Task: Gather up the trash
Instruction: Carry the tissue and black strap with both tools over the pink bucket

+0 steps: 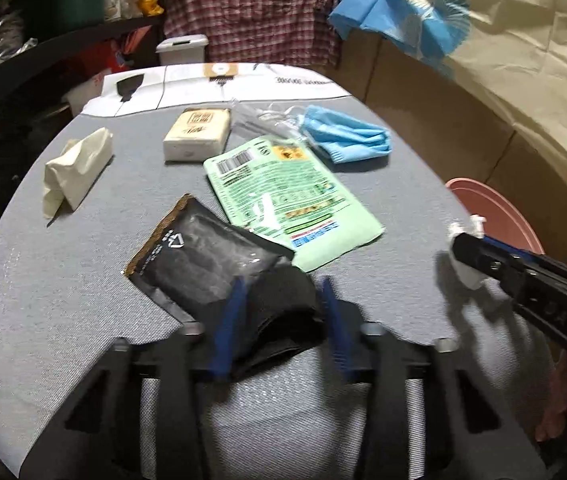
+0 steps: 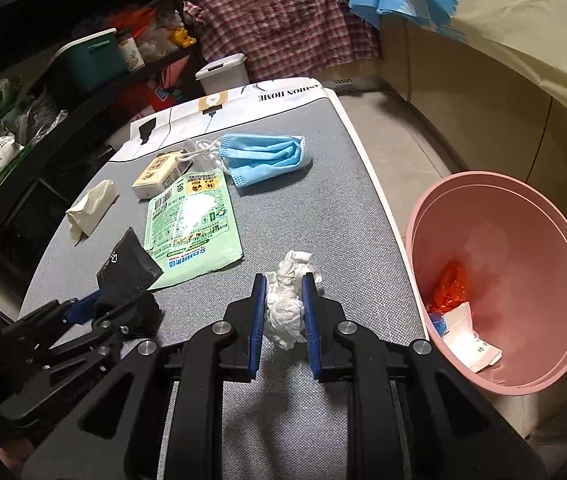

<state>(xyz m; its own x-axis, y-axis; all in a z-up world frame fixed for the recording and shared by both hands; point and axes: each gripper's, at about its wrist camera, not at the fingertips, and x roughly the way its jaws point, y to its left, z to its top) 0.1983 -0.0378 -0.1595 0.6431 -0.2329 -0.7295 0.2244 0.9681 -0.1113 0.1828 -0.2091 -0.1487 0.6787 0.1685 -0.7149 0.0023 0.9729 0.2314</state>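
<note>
Nearest, the right claw is clamped on a crumpled white tissue and the left claw pinches the corner of a black pouch, neither yet over the pink bin. Beyond them on the grey surface remain a green packet, a beige wrapper, a tissue pack and a blue mask, so the collection appears partly done. Only the right wrist view shows scraps already inside the bin; the left wrist view shows just its rim.

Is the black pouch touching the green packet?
Touching. The left wrist view shows the black pouch's far corner overlapping the green packet's near edge, with no table visible between them.
</note>
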